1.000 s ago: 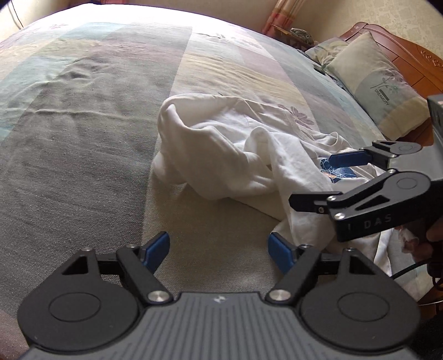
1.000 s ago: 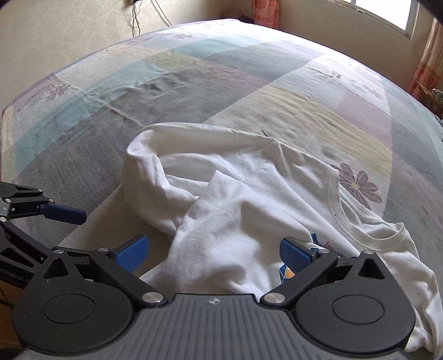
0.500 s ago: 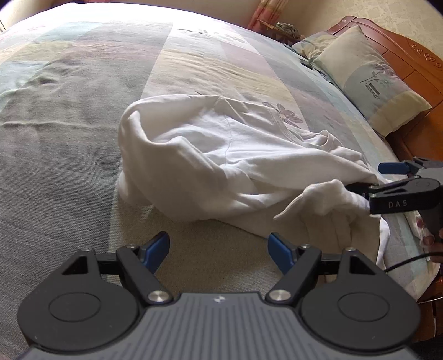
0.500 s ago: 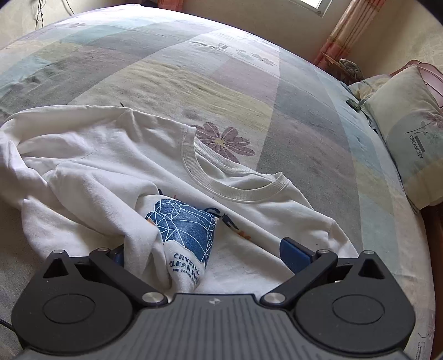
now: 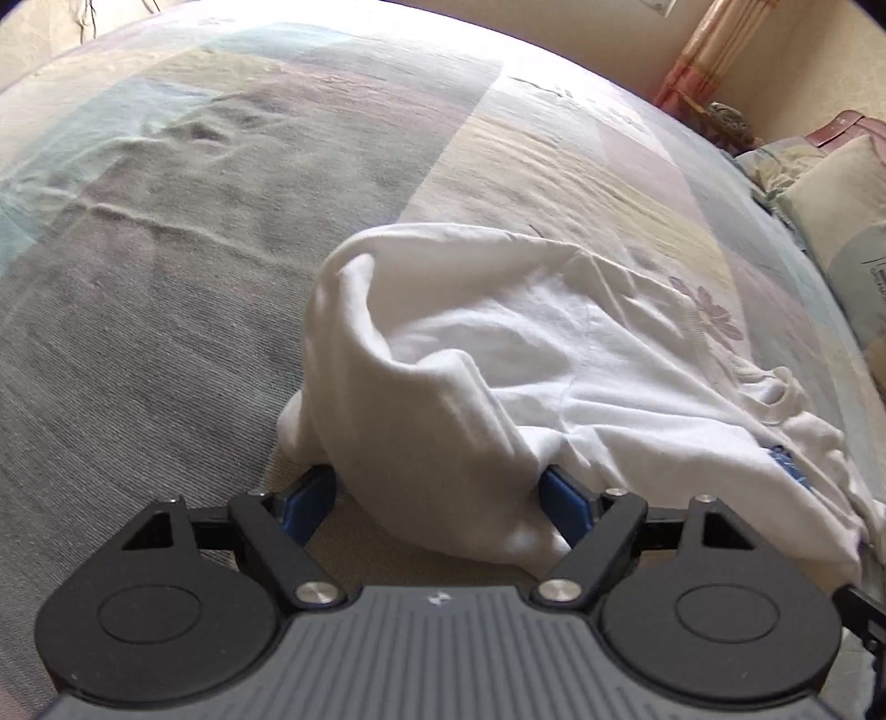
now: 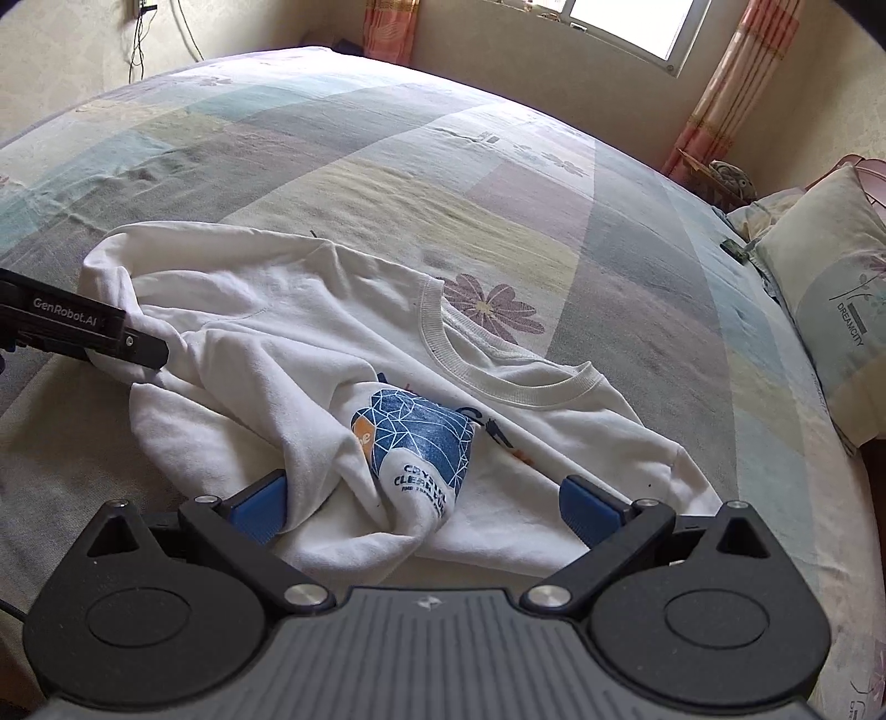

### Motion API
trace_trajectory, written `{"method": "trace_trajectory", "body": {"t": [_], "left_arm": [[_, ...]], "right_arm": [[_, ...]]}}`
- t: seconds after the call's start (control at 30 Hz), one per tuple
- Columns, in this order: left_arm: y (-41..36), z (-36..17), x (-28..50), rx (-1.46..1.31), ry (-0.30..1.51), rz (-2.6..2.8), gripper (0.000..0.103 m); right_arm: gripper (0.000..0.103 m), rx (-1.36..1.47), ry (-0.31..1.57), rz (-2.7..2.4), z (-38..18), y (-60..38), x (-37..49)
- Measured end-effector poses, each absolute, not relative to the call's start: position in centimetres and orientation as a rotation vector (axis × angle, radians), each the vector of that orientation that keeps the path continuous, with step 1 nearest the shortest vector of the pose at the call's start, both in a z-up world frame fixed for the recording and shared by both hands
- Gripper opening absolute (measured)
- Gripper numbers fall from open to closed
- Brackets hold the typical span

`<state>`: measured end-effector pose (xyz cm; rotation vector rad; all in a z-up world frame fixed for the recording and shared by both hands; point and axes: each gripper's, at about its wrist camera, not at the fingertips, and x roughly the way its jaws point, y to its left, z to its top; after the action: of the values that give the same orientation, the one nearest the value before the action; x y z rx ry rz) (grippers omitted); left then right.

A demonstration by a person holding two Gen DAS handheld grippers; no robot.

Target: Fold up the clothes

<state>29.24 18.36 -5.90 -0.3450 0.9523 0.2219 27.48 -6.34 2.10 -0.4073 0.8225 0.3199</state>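
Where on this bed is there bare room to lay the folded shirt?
Bare bedspread stretches beyond the white shirt toward the window wall, and left of the shirt. Crowded: near edge, both grippers at the shirt; pillow at right.

Window [image 6: 637, 27] daylight, fisheye warp, slight blur

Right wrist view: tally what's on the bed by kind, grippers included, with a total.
White sweatshirt, crumpled, blue print showing: 1
Pillows at the headboard side: 2, a front pillow and a second pillow partly hidden behind it
Grippers: 2, the left gripper at the sweatshirt's left edge, the right gripper with cloth between its open fingers
Total: 5
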Motion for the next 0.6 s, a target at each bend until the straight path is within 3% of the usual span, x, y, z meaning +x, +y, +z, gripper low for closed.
{"method": "trace_trajectory", "body": {"t": [0.2, 0.4, 0.6], "left_arm": [[18.2, -5.4, 27.9, -0.15, 0.965, 0.353, 0.083], [23.1, -2.8, 27.2, -0.047, 0.964, 0.498, 0.083], [21.8, 0.2, 27.9, -0.113, 0.893, 0.434, 0.081]], "right_arm": [[0.103, -0.423, 0.777, 0.367, 2.5, -7.6, 26.4], [0.103, -0.387, 0.773, 0.34, 2.2, -10.7, 26.6], [0.103, -0.36, 0.757, 0.358, 2.6, -12.5, 26.1]]}}
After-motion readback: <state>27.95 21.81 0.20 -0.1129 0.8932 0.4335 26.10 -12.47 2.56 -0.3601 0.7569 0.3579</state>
